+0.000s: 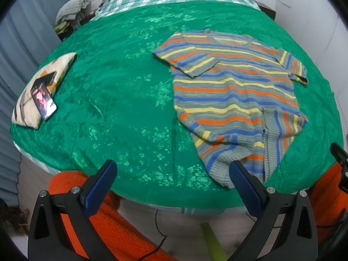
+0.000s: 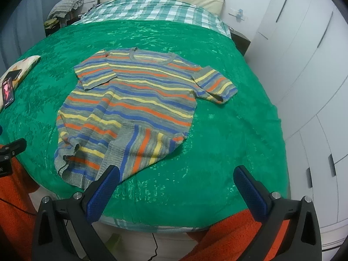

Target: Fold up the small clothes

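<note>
Bedroom: a bed under a green bedspread (image 2: 217, 130), white wardrobe doors at the right. Left gripper (image 1: 173, 174) fingers spread wide, empty, hovering at the near bed edge; right gripper (image 2: 178, 178) likewise wide and empty. Just ahead lies the striped knitted sweater (image 2: 134, 104), neckline away, one sleeve laid over the chest, hem rumpled with a corner turned up. A phone (image 1: 43, 100) rests on a cushion (image 1: 24, 108), well apart. Recommendation: flatten the hem first, then pinch both hem corners evenly before folding.

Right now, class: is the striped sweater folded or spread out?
Mostly spread on the green bedspread; the striped sweater has its hem corner turned up.
</note>
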Motion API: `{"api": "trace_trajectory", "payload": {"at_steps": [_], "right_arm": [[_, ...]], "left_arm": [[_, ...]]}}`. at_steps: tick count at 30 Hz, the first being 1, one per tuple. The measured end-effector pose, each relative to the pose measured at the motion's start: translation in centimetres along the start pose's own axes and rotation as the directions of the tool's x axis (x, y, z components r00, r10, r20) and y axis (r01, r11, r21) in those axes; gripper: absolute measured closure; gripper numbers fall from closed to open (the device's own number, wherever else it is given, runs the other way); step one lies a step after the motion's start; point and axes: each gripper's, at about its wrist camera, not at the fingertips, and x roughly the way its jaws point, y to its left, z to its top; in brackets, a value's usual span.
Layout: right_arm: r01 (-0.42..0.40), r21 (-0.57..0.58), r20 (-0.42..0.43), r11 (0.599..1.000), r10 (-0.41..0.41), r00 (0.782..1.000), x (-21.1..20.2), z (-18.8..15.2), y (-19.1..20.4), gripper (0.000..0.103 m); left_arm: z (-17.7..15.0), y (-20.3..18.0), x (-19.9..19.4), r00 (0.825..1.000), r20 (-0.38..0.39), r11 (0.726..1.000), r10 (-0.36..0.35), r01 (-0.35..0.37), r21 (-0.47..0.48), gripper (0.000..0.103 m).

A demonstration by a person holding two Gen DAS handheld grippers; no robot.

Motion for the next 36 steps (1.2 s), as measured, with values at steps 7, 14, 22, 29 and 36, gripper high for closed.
{"api": "trace_trajectory", "payload": {"at_steps": [7, 14, 22, 29, 36], "right_arm": [[-0.104, -0.025, -0.015, 0.994, 0.104, 0.994, 2.1, 0.9, 0.0, 0.000], [-0.240, -0.198, -0.094, 0.950, 0.225, 0.970, 9.1, 4.3, 2.3, 0.000], [-0.451, -0.321, -0.311, 0.833, 0.357, 0.881, 16.1, 5.2, 4.3, 0.095], [-0.472, -0.209, -0.259, 0.857, 0.416, 0.871, 7.9, 0.4, -2.7, 0.097], [-0.396, 0.044, -0.330, 0.917, 0.388, 0.861, 9.6, -4.7, -7.3, 0.065]], "left_arm": [[-0.3, -1.3, 2.3, 0.991, -0.045, 0.987, -0.127, 0.131, 0.093, 0.000], [0.6, -6.8, 5.8, 0.982, -0.041, 0.952, -0.186, 0.191, 0.239, 0.005], [0.6, -4.5, 8.6, 0.967, -0.085, 0.958, -0.240, 0.250, 0.139, 0.102], [-2.2, 3.0, 5.8, 0.961, -0.060, 0.963, -0.270, 0.269, -0.026, 0.102], [-3.4, 3.2, 7.8, 0.954, -0.097, 0.958, -0.285, 0.280, -0.061, 0.101]]}}
